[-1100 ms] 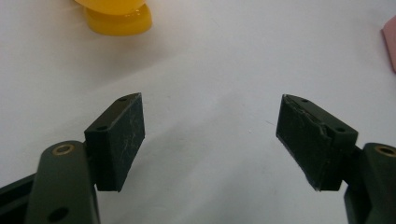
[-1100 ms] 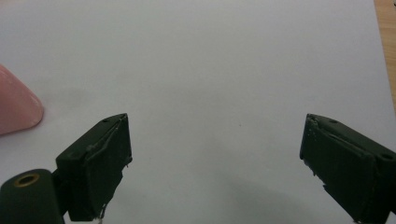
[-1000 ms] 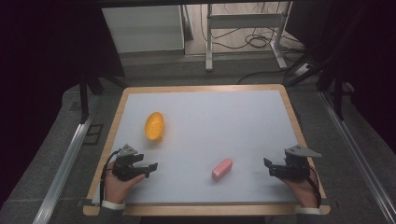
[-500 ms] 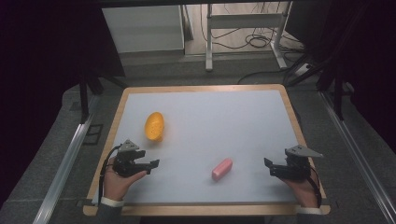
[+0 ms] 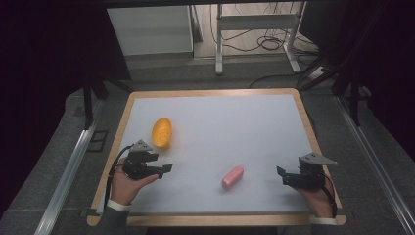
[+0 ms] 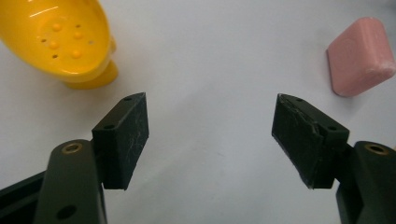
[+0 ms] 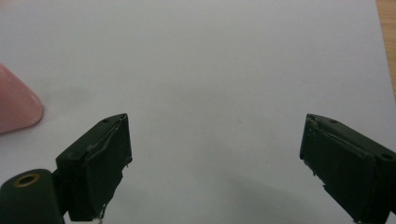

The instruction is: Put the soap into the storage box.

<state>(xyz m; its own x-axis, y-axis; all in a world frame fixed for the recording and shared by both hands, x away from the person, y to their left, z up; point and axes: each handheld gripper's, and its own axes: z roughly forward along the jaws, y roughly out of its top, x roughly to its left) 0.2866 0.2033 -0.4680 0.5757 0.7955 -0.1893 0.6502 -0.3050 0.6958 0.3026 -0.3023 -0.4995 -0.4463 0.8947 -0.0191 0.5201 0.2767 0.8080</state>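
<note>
A yellow oval dish with small bumps inside stands at the left of the white table. A pink bar lies near the front middle. My left gripper hovers just in front of the dish, pointing right, open; its jaws have just been closing a little with nothing between them. In the left gripper view the left gripper looks over bare table, the dish at upper left, the bar at upper right. My right gripper stands open right of the bar. The right gripper holds nothing; the bar lies at its left.
The table has a wooden rim. Metal rails run along both sides below it. Behind the table stand a desk frame with cables on the floor and a pale cabinet.
My left gripper has risen a little and shifted slightly to the right, nearer the yellow dish. The right gripper, the dish and the pink bar have stayed where they were.
</note>
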